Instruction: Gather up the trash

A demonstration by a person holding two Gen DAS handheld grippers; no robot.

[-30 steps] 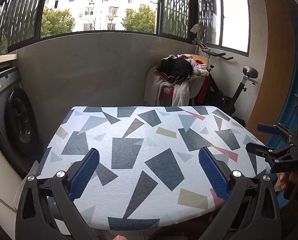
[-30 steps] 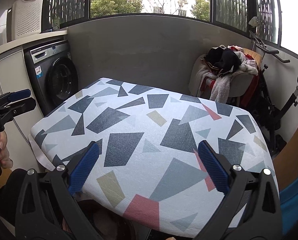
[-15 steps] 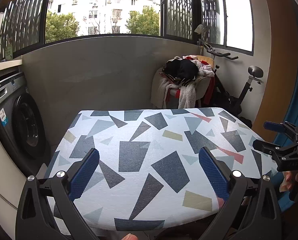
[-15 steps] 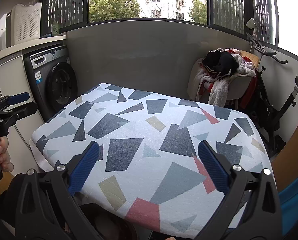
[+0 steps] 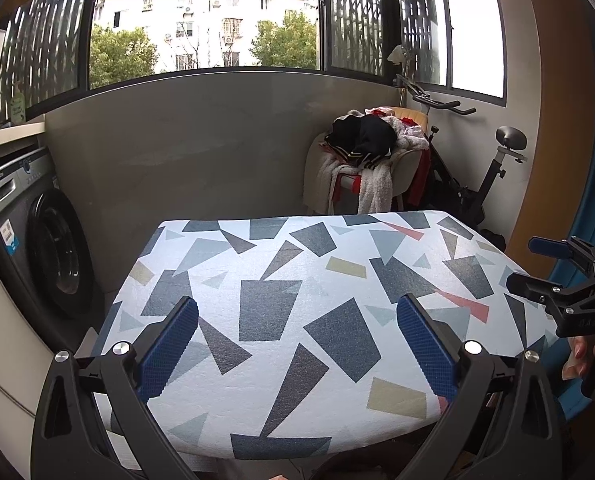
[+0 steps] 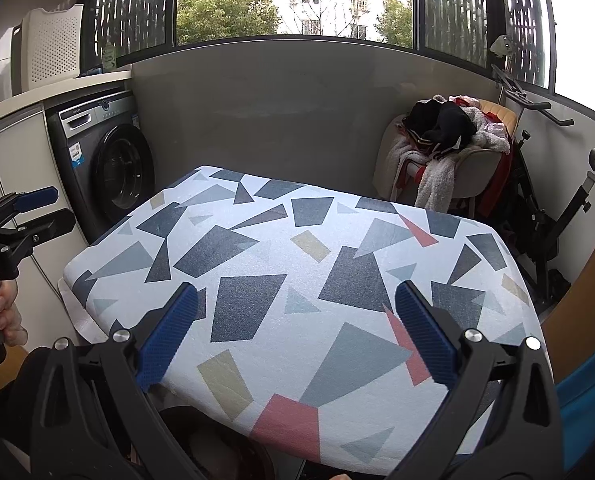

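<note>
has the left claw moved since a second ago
Yes. The left claw has tilted up and pulled back: the table sits lower and the washing machine shows more.

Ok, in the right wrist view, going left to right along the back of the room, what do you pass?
White laundry basket → washing machine → chair piled with clothes → exercise bike.

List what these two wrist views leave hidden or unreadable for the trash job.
- Trash: none shows in either view.
- Floor under the table: hidden by the patterned top in both views.
- Dark round thing below the table's near edge, right wrist view: cut off by the right gripper and the tabletop; cannot be identified.
- Washing machine sticker: too small to read.
- Chair: buried under piled clothes.
- Left gripper: open, empty.
</note>
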